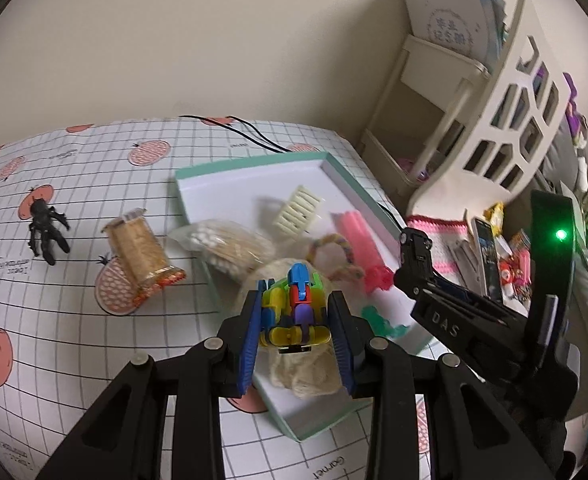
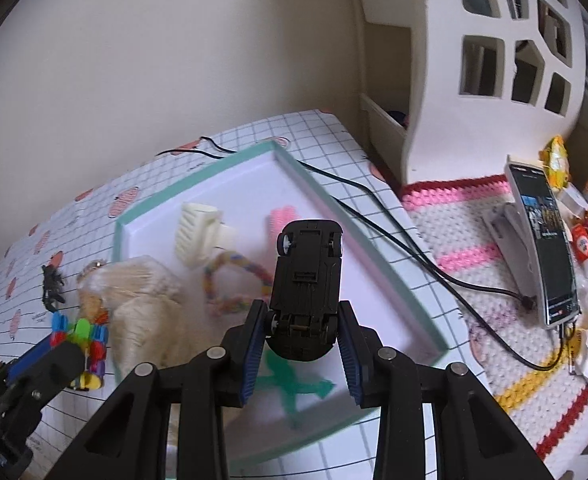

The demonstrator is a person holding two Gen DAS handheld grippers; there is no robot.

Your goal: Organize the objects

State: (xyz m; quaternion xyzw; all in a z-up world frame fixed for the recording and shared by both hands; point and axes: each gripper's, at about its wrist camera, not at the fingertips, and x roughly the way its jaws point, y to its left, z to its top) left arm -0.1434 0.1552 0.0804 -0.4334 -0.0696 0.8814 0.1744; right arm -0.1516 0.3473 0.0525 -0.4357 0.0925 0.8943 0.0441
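Both grippers are loaded: the left gripper (image 1: 296,332) has its jaws pinched on a colourful block toy (image 1: 294,308), and the right gripper (image 2: 300,344) is clamped on a black toy car (image 2: 306,288), underside facing the camera, long axis pointing away along the fingers. Both hang right over the near end of the green-rimmed box (image 2: 374,248), so the drop looks like basically straight down, with the car sitting further in over the box.

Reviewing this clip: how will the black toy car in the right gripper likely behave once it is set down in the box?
The black toy car looks like rigid plastic, probably light. Its wheels show, so it may roll.
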